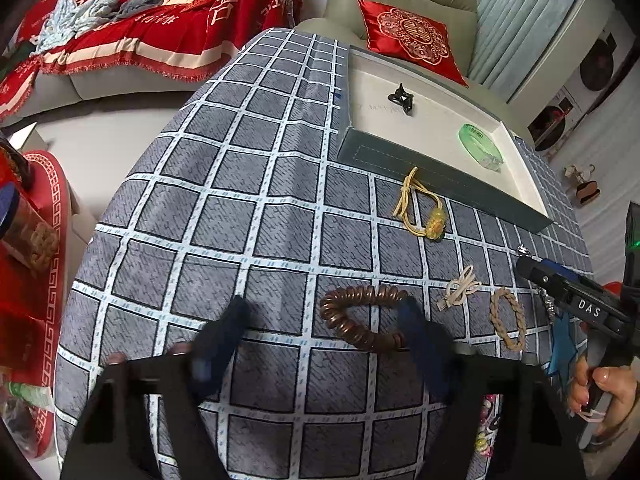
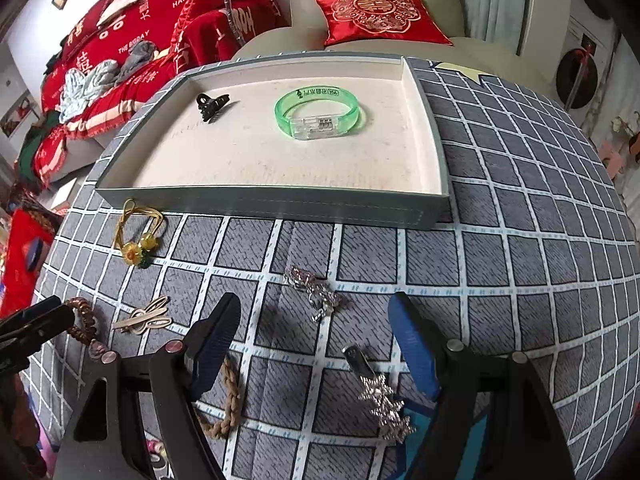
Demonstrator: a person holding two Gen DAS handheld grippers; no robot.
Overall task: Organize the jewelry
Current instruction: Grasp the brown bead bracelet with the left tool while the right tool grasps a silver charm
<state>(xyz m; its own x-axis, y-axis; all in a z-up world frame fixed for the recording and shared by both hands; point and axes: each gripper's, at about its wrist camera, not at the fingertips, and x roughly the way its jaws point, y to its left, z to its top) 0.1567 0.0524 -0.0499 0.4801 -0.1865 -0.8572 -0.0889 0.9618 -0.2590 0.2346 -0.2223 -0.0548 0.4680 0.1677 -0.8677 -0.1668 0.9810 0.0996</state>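
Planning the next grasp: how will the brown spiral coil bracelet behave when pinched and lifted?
The brown coil bracelet looks like stretchy spiral cord lying bent out of round, so it will probably sag and deform. Its thin coils suggest it is light. The open left gripper likely needs to pinch across one strand.

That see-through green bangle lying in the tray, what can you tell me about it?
The green bangle is a translucent ring that looks like plastic, with dark green print on its far outer side and a clear, boxy section facing the camera that seems to hold small parts. It lies flat on the pale floor of the grey-walled tray, right of the middle, apart from the black claw clip. No gripper touches it.
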